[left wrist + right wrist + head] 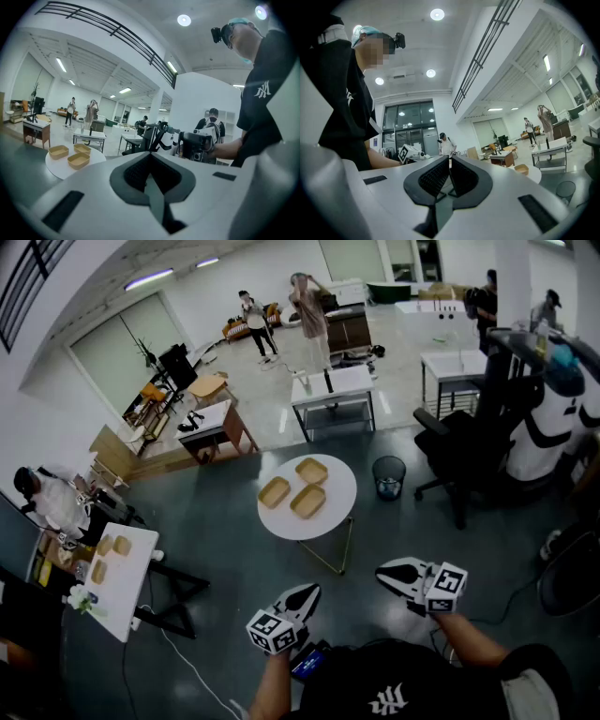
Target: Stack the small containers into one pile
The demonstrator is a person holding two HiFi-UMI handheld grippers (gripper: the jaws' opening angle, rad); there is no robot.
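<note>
Both grippers hover low in the head view, well short of the action. The left gripper (307,593) sits at bottom centre, and its own view has the jaws pressed together, nothing between them. The right gripper (384,574) hangs just to its right and a touch higher in the frame. Its jaws meet too, with only a hairline gap showing, and they hold nothing.

The three small containers (307,502) lie in the middle of the frame on the round white surface (336,514). They are tan, shallow and open-topped, set side by side in a loose triangle, none stacked on another. One is at the left (275,491), one at the top (311,471) and one lower right. All three are well apart from both grippers, with dark floor between.

In the left gripper view the same trio shows at middle left (78,160), beyond the closed jaws. The right gripper view catches just one tan container (521,169) at the right of its jaws, far off.

A dark wastebasket (388,476) stands just right of the round surface, with a black office chair (459,451) beyond it. At far left a white rectangular surface (131,592) carries more tan containers. Two people (309,320) stand at the top of the frame.
</note>
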